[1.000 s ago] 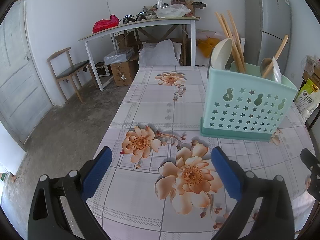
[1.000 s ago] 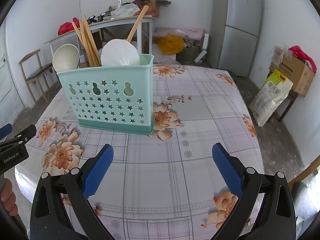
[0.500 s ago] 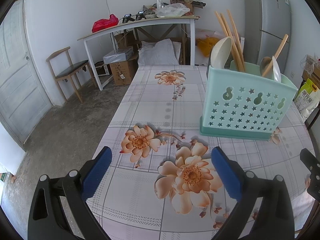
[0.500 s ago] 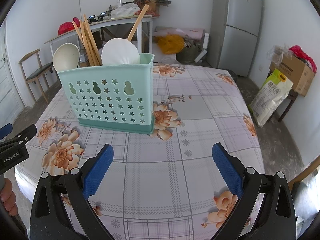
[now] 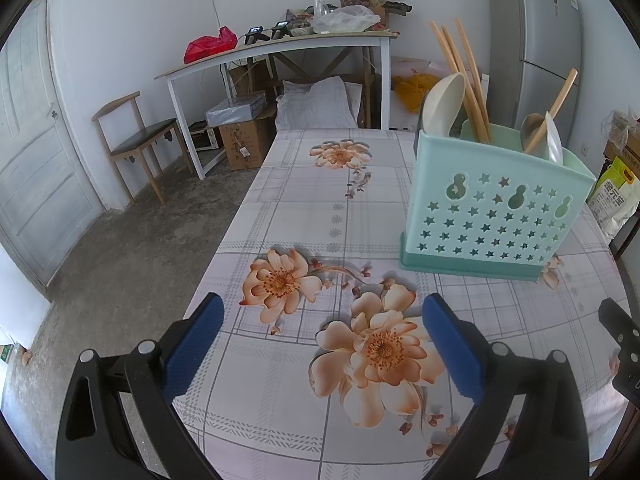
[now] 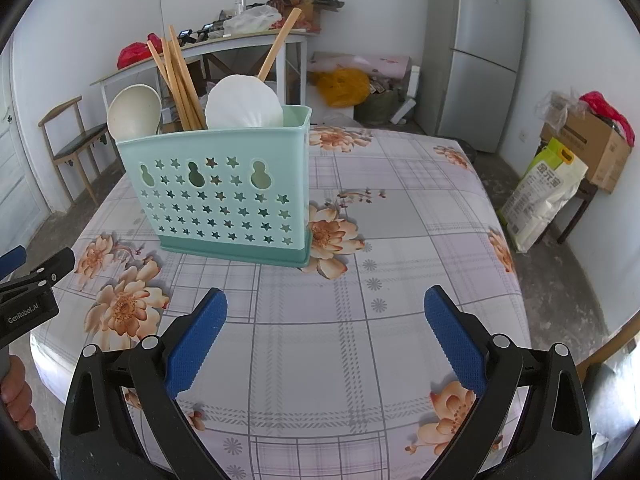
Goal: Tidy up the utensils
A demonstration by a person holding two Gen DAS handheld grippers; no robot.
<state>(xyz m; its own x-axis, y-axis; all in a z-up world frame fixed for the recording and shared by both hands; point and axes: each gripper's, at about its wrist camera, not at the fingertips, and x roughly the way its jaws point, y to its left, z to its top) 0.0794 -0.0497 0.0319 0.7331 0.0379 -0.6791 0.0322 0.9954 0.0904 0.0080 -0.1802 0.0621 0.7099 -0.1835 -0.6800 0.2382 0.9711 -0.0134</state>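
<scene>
A mint-green utensil caddy (image 5: 492, 208) (image 6: 224, 196) with star cut-outs stands upright on the flowered tablecloth (image 5: 320, 216) (image 6: 392, 220). Out of it stick wooden chopsticks (image 5: 460, 76) (image 6: 176, 76), a cream ladle (image 5: 442, 100) (image 6: 134, 110), a white shell-shaped spoon (image 6: 244, 104) and a wooden spoon (image 5: 554, 108) (image 6: 278, 42). My left gripper (image 5: 320, 320) is open over the cloth, near and left of the caddy, with nothing between its blue pads. My right gripper (image 6: 326, 312) is open too, near and right of the caddy, empty. Its tip (image 5: 620, 332) shows at the right edge of the left wrist view.
Beyond the table stand a white desk (image 5: 280, 52) piled with clutter, a wooden chair (image 5: 136, 140), boxes, and a grey fridge (image 6: 480, 52). A rice sack (image 6: 544, 196) and a cardboard box (image 6: 596, 144) sit on the floor at right. A hand (image 6: 16, 396) holds the left gripper's handle.
Both grippers have barely shifted; the caddy sits very slightly lower in the views. Both stay open and empty.
</scene>
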